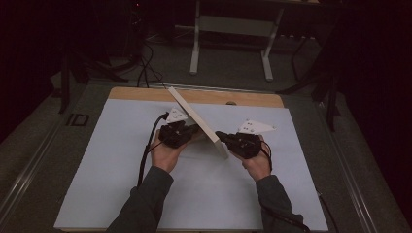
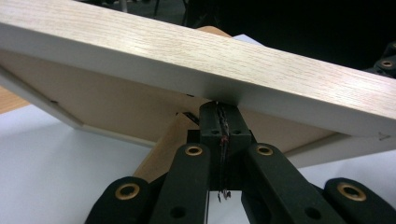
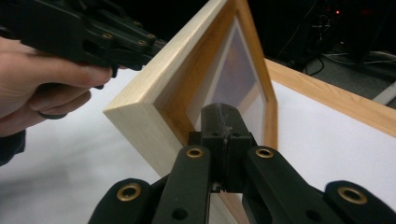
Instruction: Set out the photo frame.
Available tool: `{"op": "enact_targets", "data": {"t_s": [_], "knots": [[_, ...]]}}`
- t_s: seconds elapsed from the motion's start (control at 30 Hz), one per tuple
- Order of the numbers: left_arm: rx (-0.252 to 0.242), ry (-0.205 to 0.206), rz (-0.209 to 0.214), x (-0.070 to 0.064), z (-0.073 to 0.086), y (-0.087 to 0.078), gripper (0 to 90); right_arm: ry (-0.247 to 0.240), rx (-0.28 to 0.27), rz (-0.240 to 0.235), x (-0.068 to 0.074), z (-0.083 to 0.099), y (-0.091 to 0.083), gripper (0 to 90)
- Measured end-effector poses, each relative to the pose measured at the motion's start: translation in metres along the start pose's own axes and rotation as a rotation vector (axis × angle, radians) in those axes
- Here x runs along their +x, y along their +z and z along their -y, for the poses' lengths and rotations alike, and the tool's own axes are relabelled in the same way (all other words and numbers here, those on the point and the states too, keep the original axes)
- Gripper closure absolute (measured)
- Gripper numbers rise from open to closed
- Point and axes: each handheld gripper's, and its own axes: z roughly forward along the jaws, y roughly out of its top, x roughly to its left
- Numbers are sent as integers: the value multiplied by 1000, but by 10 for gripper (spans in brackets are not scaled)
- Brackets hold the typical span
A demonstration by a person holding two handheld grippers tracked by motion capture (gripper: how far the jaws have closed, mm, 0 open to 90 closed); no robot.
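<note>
Both claws, left claw (image 1: 194, 130) and right claw (image 1: 219, 135), are pressed together against the wooden picture frame (image 1: 197, 120), which is propped upright on the desk (image 1: 97, 170), apparently yet to be stood alone.

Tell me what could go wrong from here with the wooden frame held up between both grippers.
1. The light wooden picture frame stands tilted on edge over the white table mat. The left gripper is closed behind its back panel, seemingly on a thin strut, so the frame could pivot or drop.
2. The right gripper is pressed shut against the frame's glazed front. Pushing harder might scratch or crack the pane.
</note>
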Motion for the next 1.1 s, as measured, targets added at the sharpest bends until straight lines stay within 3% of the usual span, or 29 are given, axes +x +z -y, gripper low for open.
{"op": "enact_targets", "data": {"t_s": [0.43,1.07,1.1], "knots": [[13,38,0,2,-2,2,900,-24,14,-32,6,-1,1,897],[30,46,6,7,-5,2,900,-56,18,-62,16,-7,5,898],[37,62,4,5,-5,1,900,-56,18,-62,16,-7,5,898]]}}
